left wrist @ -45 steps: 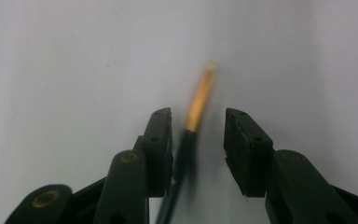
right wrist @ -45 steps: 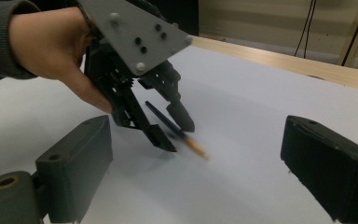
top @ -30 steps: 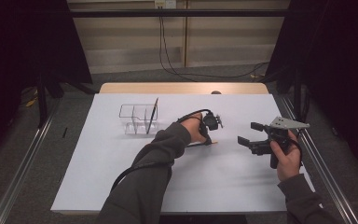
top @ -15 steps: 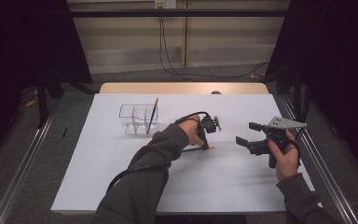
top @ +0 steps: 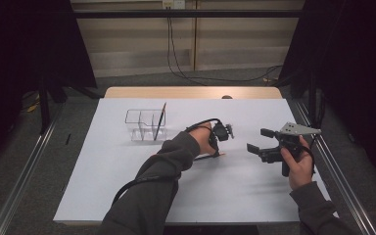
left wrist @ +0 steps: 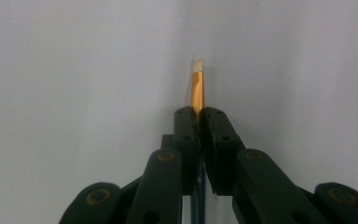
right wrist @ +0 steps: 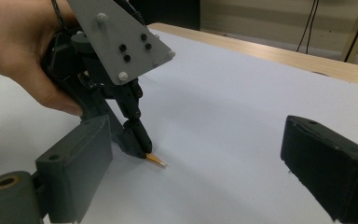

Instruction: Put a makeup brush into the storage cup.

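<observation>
A pencil [left wrist: 197,88] with an orange shaft and pale end lies flat on the white table [top: 127,186]. My left gripper [left wrist: 199,116] points down at the table and is shut on the pencil; its jaws have just closed a touch tighter on it. In the high view the left gripper [top: 218,152] is at the table's middle, with the pencil [top: 206,157] under the hand. The right gripper view shows the pencil's tip [right wrist: 156,160] poking out past the left gripper [right wrist: 140,147]. My right gripper [top: 258,140] hovers to the right, open, with nothing between its fingers.
A clear plastic organizer [top: 146,125] stands at the back left of the table, with another pencil [top: 159,121] leaning upright in it. A wooden strip [top: 191,92] runs along the far edge. Metal rails [top: 24,181] flank the table.
</observation>
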Demonstrator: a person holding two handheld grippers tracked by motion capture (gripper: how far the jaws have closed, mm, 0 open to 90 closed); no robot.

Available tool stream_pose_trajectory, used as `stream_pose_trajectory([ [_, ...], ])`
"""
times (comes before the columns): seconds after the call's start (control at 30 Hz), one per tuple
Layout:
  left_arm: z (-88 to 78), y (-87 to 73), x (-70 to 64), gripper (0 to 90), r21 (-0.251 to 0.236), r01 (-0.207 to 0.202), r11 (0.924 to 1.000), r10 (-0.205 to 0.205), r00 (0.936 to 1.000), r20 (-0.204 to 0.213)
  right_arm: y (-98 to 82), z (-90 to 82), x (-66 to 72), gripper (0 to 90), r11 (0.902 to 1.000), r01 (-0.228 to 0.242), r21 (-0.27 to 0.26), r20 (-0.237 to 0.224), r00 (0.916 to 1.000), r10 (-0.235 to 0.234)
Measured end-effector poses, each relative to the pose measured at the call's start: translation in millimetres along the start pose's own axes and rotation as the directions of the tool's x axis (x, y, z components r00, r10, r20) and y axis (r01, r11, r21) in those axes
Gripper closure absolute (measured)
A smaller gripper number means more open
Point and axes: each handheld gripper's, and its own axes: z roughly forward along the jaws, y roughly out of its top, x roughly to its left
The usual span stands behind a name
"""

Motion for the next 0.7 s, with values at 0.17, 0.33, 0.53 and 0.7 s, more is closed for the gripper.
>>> stream_pose_trajectory([
  [0.17, 0.7, -1.7, -2.3, 84.1, -0.023, 0.04, 0.9989, -0.04, 0.9992, 0.006, -1.2, -1.0, -1.4, 8.5, 1.0, 0.001, 0.003, 0.0, 1.0, -0.001],
  [0.33, -2.1, -3.2, -3.4, 84.2, 0.021, 0.026, 0.9995, -0.026, 0.9996, 0.011, -1.5, -2.5, -1.5, 8.5, 1.0, 0.0, 0.003, 0.007, 1.0, 0.0],
  [0.53, -4.3, -8.3, -4.2, 84.2, 0.016, 0.041, 0.999, -0.042, 0.9988, 0.026, -0.5, -1.8, -0.3, 8.5, 1.0, 0.002, 0.0, 0.002, 1.0, -0.002],
  [0.7, -13.6, -16.4, 0.5, 84.2, -0.032, 0.092, 0.9952, -0.09, 0.9949, 0.045, -0.2, -0.6, 0.1, 8.5, 1.0, -0.001, 0.002, 0.005, 1.0, 0.001],
])
